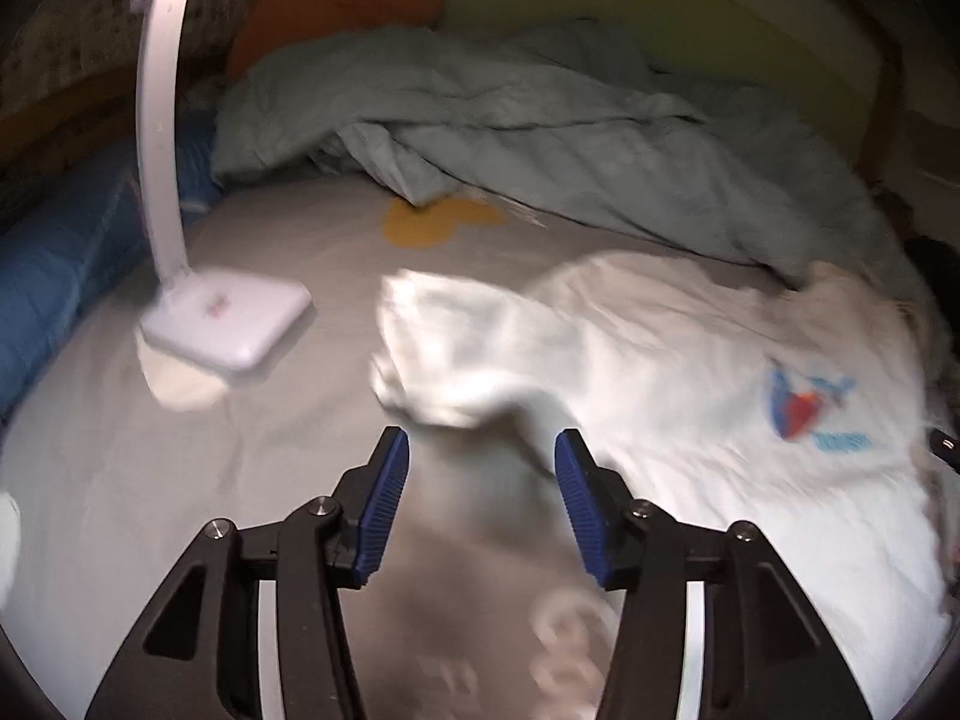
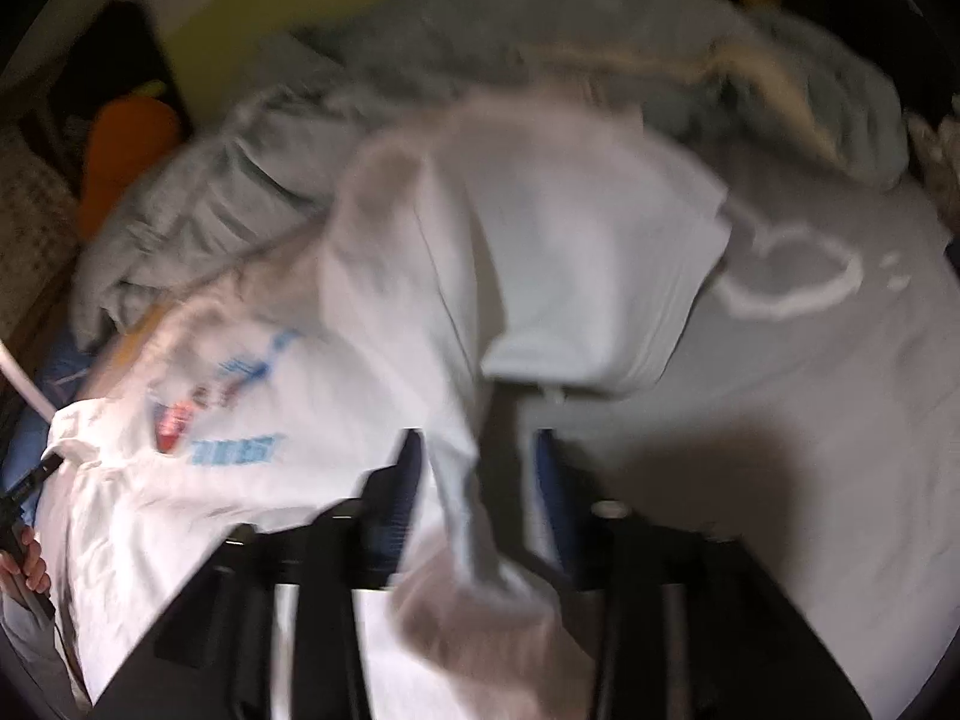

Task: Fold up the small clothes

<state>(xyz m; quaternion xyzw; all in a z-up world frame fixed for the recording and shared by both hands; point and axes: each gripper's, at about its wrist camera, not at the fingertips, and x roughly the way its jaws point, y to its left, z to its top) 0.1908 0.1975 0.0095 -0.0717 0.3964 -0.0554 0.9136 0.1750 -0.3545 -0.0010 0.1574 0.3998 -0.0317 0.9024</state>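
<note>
So, left wrist view: left gripper with blue ribbed pads spread wide, nothing between them, hovering over the grey bed sheet. White cotton T-shirt with a blue-and-red chest print lies on the sheet just ahead and to the right; one sleeve sticks out leftward, its edge just beyond the pad tips, contact unclear due to blur. White desk lamp with a square base stands on the sheet to the left, apart from the shirt. Crumpled pale grey-blue duvet is bunched behind the shirt. Orange cushion at the back, blue quilted fabric at the left edge. Yellow shape printed on the sheet, partly under the duvet.

Right wrist view, heavy motion blur: right gripper has a raised fold of the same T-shirt running between its pads; pads look partly apart, so cannot tell if they clamp the cloth. A sleeve hangs lifted above the sheet. Duvet behind. Left gripper body and the person's fingers show at the far left edge.
</note>
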